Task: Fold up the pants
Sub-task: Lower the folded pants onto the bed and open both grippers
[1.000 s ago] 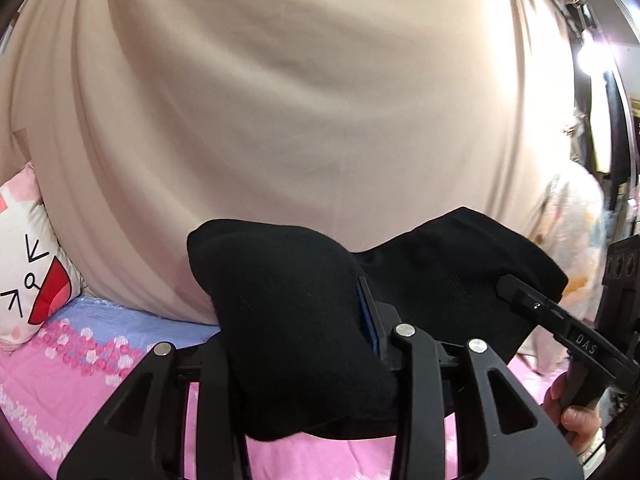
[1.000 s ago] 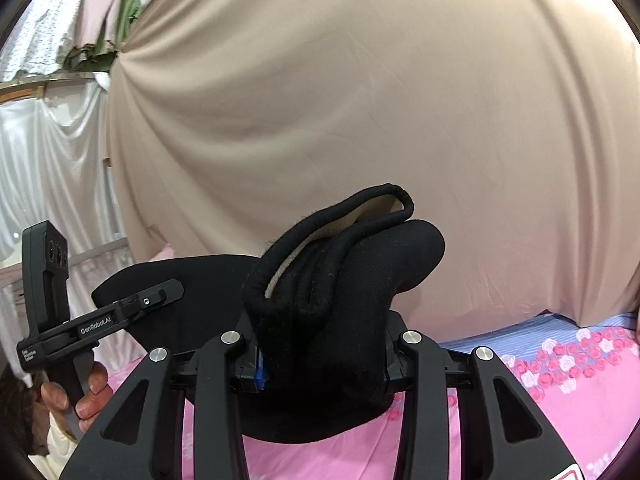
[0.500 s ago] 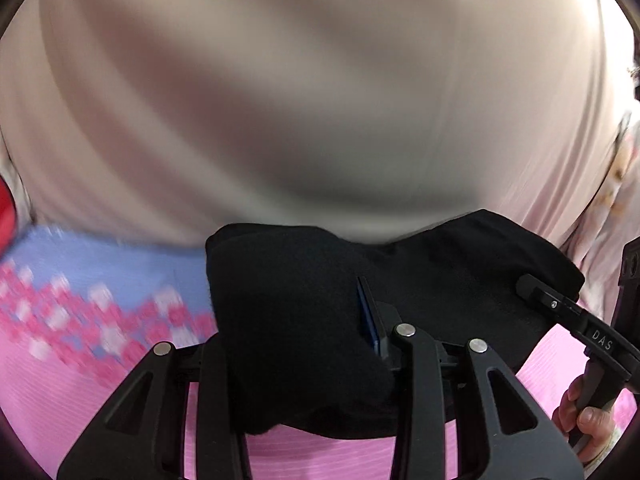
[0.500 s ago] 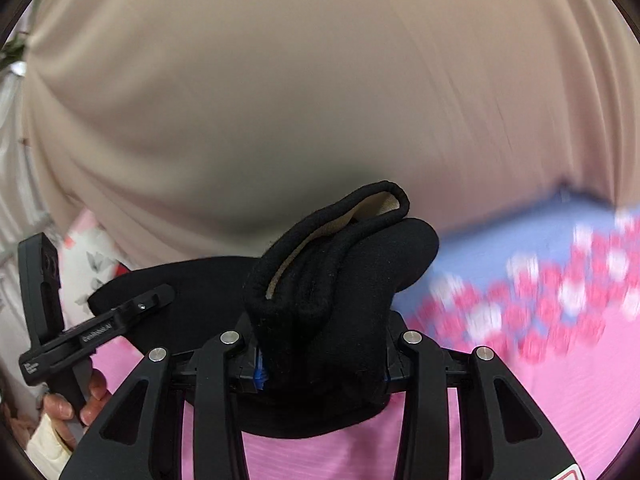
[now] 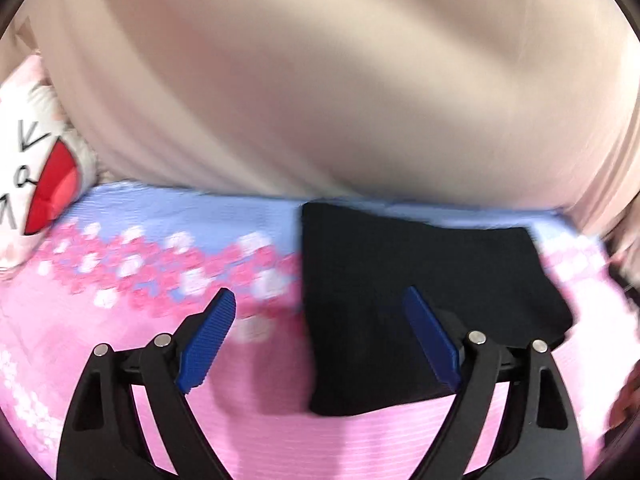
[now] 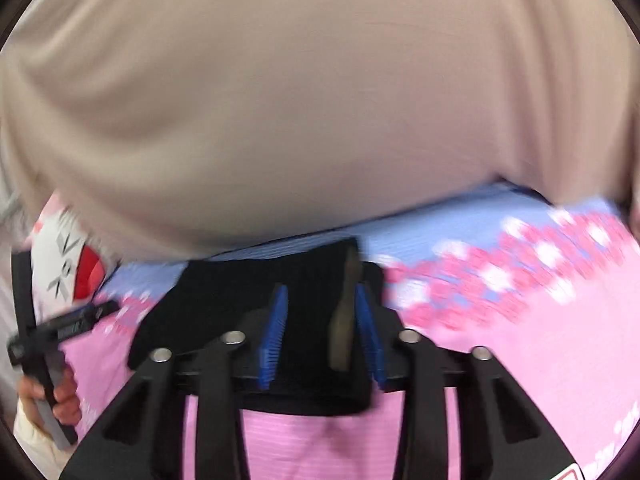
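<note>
On the bed's pink floral sheet [image 5: 120, 320], far left, a white plush pillow [image 5: 36, 184] w/ red mouth sits by the beige curtain [image 5: 320, 80]. Left hand-held gripper [image 5: 320, 332] is released, jaws opening wide; left pad over bare sheet, right pad over the pants [image 5: 420, 280], nothing pinched. Pants lie as a compact black bundle on the sheet, near the curtain's hem. Right hand-held gripper [image 6: 320, 332] is clenched on the bundle's near edge, jaws closing, a tan lining strip beside its right pad. Judging by the shape, folding looks mostly done; right release & maybe smoothing are left. Both views are motion-blurred; layer count and edge alignment can't be read, and the bundle's near edge is hidden behind gripper frames.
</note>
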### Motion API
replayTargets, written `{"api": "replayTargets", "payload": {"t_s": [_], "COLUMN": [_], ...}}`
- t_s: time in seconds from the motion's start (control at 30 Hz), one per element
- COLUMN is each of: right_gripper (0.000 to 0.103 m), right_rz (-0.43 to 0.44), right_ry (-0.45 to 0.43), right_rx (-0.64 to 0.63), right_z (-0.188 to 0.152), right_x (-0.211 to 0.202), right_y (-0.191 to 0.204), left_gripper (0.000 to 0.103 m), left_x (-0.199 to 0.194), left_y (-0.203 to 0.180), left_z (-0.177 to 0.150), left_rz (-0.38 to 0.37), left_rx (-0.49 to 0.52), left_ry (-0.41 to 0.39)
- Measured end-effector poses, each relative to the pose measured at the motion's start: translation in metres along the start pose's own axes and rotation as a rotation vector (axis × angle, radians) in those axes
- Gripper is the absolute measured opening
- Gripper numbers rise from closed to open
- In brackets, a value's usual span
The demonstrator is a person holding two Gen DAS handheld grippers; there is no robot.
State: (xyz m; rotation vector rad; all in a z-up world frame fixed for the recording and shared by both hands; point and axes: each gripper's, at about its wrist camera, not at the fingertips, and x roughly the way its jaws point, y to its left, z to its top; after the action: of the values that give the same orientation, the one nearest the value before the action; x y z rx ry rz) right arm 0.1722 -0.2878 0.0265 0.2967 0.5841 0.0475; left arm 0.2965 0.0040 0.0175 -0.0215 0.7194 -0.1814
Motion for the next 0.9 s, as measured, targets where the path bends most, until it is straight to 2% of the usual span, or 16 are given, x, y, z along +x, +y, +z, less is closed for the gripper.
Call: {"api": "replayTargets", "payload": {"t_s": [0.07, 0.1, 0.17, 0.2, 0.27, 0.37, 0.47, 0.57, 0.7, 0.9], "right_gripper": [0.021, 0.019, 0.014, 0.014, 0.015, 0.018, 0.018, 0.018, 0.019, 0.022], "right_rz": [-0.014, -0.058, -0.175, -0.178, -0.157, -0.137, -0.219, -0.214, -0.169, -0.176], "right_ry": [0.072, 0.112, 0.213, 0.214, 0.19, 0.123, 0.222, 0.183, 0.103, 0.047], "right_rx": [-0.041, -0.063, -0.071, -0.05, -0.005, -0.04, -0.099, -0.068, -0.028, -0.009], "right_z": [0.0, -0.005, -0.028, -0.032, -0.029, -0.024, -0.04, -0.034, -0.03, -0.047], "right_x": [0.03, 0.045, 0.08, 0.083, 0.065, 0.038, 0.065, 0.04, -0.016, -0.072], "right_y": [0.013, 0.016, -0.002, -0.012, -0.013, 0.001, -0.003, 0.002, 0.014, 0.023], "left_gripper": [0.09, 0.09, 0.09, 0.092, 0.095, 0.095, 0.095, 0.094, 0.094, 0.094], "left_x": [0.015, 0.033, 0.066, 0.086, 0.086, 0.083, 0.084, 0.07, 0.022, -0.028], "left_y": [-0.016, -0.026, -0.034, -0.034, -0.023, -0.015, -0.016, -0.028, -0.039, -0.043], "left_z": [-0.004, -0.01, -0.026, -0.038, -0.046, -0.045, -0.048, -0.04, -0.04, -0.055], "left_rz": [-0.044, -0.029, 0.07, 0.111, 0.081, 0.063, 0.079, 0.132, 0.24, 0.257], "left_rx": [-0.005, 0.004, 0.043, 0.073, 0.034, -0.016, 0.002, 0.035, 0.122, 0.136], "left_ry": [0.04, 0.092, 0.177, 0.229, 0.202, 0.218, 0.211, 0.189, 0.11, 0.068]}}
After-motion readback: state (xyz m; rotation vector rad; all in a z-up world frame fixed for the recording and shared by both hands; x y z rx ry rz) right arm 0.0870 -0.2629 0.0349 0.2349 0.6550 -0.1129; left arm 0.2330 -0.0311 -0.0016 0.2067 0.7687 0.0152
